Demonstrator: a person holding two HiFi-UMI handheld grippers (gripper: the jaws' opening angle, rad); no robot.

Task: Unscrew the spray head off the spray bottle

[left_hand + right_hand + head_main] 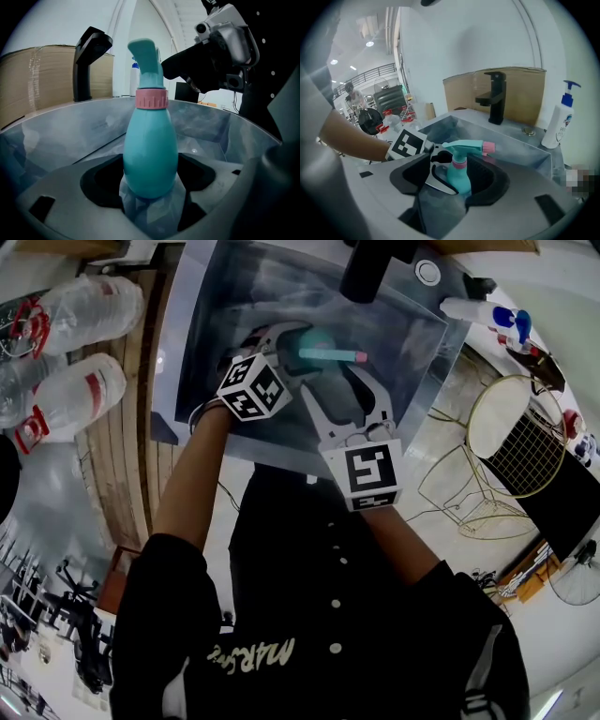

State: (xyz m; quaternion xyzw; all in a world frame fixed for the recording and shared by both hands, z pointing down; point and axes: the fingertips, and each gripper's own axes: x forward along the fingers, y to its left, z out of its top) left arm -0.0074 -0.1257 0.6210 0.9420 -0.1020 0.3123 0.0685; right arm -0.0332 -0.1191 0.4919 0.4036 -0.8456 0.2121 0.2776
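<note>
The left gripper (150, 187) clamps the bottle (150, 150) upright in the sink (520, 140); the right gripper (459, 180), jaws apart around its neck, should pinch the pink collar (459, 164) squarely, then twist without tilting.

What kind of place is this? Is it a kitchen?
Probably a wash-up corner in a big workshop hall, not a home kitchen. There is a metal sink, a black tap behind it and a pump bottle standing beside it.
</note>
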